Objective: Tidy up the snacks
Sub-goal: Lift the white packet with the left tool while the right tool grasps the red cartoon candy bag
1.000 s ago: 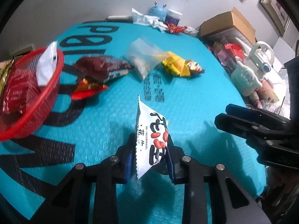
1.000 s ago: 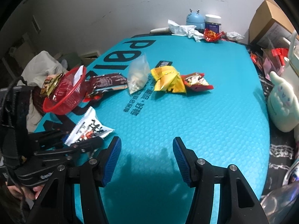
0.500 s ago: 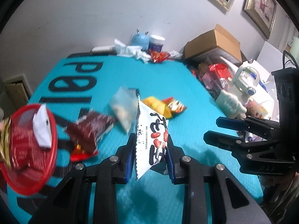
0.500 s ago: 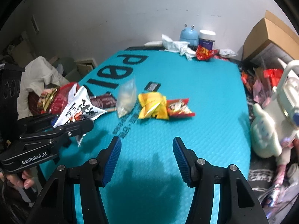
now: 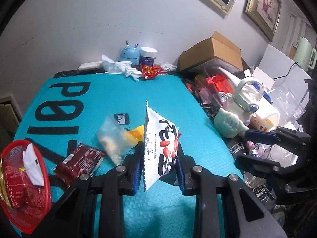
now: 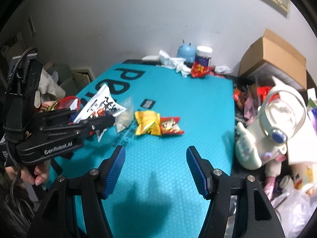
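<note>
Left gripper is clamped on a white peanut snack packet with red print, lifted off the teal bubble-textured mat, long axis upright, its lower end hidden between the pads. Right gripper has just been opening, nothing in it. Red mesh basket sits at the mat's left edge, cut off by the frame. Yellow crinkly packet mid-mat; grey wall behind.

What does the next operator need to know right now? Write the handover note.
Left gripper: shut on the white peanut packet, held above the teal mat.
Right gripper: open and empty, its jaws just widened.
Done: red basket at the mat's left edge already holds several packets.
Left: basket the peanut packet, then the dark red packet, clear bag, yellow packet and red packet.
</note>
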